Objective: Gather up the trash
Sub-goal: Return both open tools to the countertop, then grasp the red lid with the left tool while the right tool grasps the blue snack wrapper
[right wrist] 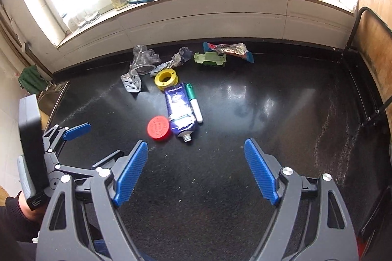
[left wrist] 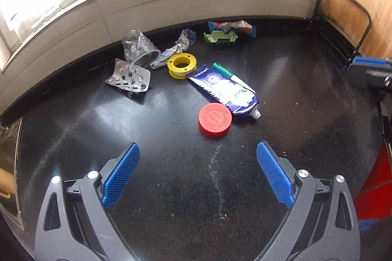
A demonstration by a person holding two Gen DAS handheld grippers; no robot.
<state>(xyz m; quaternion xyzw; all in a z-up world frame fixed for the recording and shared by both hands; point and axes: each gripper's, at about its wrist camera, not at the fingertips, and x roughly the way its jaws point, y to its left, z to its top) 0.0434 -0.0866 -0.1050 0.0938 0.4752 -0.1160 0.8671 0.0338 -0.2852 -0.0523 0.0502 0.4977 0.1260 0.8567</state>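
Wide open and empty, my left gripper [left wrist: 198, 145] hangs over the black counter [left wrist: 171, 187]; the round red plastic lid [left wrist: 214, 119] lies just beyond, touching the squeezed blue tube [left wrist: 226, 91].

Equally spread and empty, my right gripper [right wrist: 196, 143] has that lid [right wrist: 158, 127] beyond its left finger.

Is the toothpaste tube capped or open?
Open: the toothpaste tube shows a bare threaded neck, no cap on it.

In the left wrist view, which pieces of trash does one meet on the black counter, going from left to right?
Blister pack → crushed clear cup → yellow spool → red lid → green cardboard piece.
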